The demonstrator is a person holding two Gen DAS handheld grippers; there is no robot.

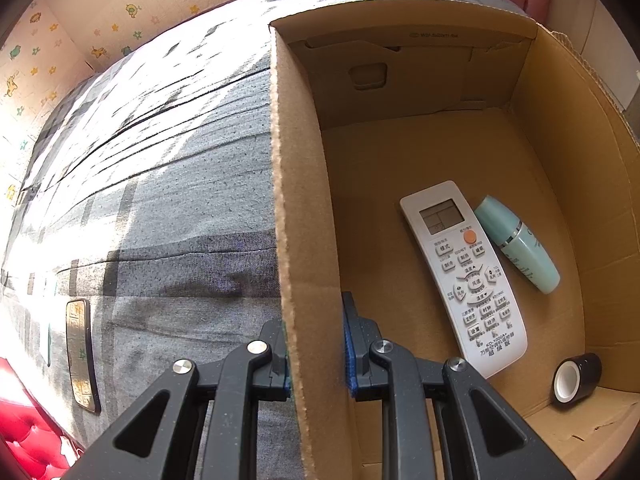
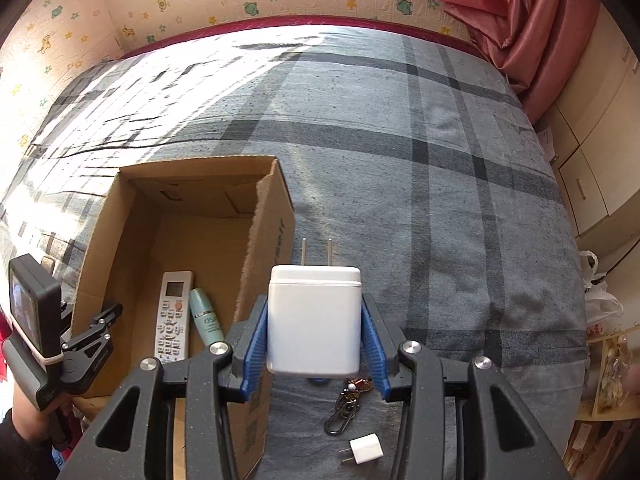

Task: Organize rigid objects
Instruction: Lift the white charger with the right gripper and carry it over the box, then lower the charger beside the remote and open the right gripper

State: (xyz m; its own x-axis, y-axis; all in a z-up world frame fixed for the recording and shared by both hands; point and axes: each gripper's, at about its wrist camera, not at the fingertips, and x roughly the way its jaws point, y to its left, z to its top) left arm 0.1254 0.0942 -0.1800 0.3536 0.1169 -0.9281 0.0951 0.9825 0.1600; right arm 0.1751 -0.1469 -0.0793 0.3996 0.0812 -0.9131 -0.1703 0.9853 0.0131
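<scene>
Bedspread (image 2: pixel 400 168) broad beside box (image 2: pixel 260 216); right tool (image 2: pixel 315 344) clamps charger (image 2: pixel 314 320).

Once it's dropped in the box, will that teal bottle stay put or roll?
Likely rolls: the teal bottle is round and lies on its side on the smooth floor of the cardboard box. The remote alongside probably blocks one direction. Its glossy surface may be slippery to grip.

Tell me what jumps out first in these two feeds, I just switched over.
The big white charger fills the right wrist view, held in the right claw above the grey plaid bedspread, prongs pointing away. Left of it sits the open cardboard box, whose near wall the left claw straddles. Inside lie a white remote, a teal bottle and a black tape roll.
</scene>
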